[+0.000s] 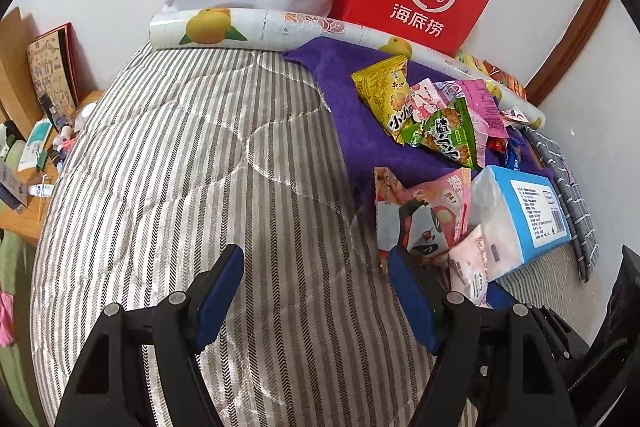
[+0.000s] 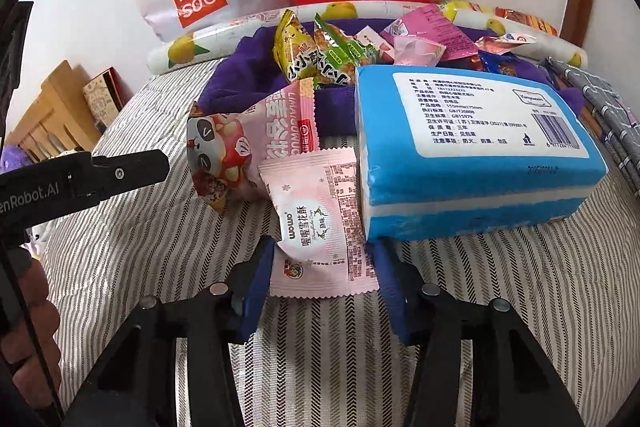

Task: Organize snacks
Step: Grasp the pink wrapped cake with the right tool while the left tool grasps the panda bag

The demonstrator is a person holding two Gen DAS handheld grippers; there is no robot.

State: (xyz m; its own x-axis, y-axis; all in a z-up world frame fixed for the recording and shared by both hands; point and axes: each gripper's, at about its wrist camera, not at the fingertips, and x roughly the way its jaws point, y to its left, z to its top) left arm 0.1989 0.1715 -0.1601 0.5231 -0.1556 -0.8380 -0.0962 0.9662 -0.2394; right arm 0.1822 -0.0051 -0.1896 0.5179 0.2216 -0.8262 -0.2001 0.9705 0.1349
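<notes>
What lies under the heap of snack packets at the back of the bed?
A purple towel spread on the striped quilt lies under the snack packets. Its middle is covered by them.

To your left the grey-striped quilted bedcover [image 1: 180,167] lies open. Right side's crowded: blue plastic-wrapped tissue pack [image 2: 476,147] beside a pink panda snack bag [image 2: 240,147], loose snack packets [image 1: 432,115] heaped on purple towel [image 1: 360,119] behind.

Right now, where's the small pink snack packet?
In the right wrist view the pink packet lies on the striped quilt between the right tongs, left of the blue tissue pack.
</notes>
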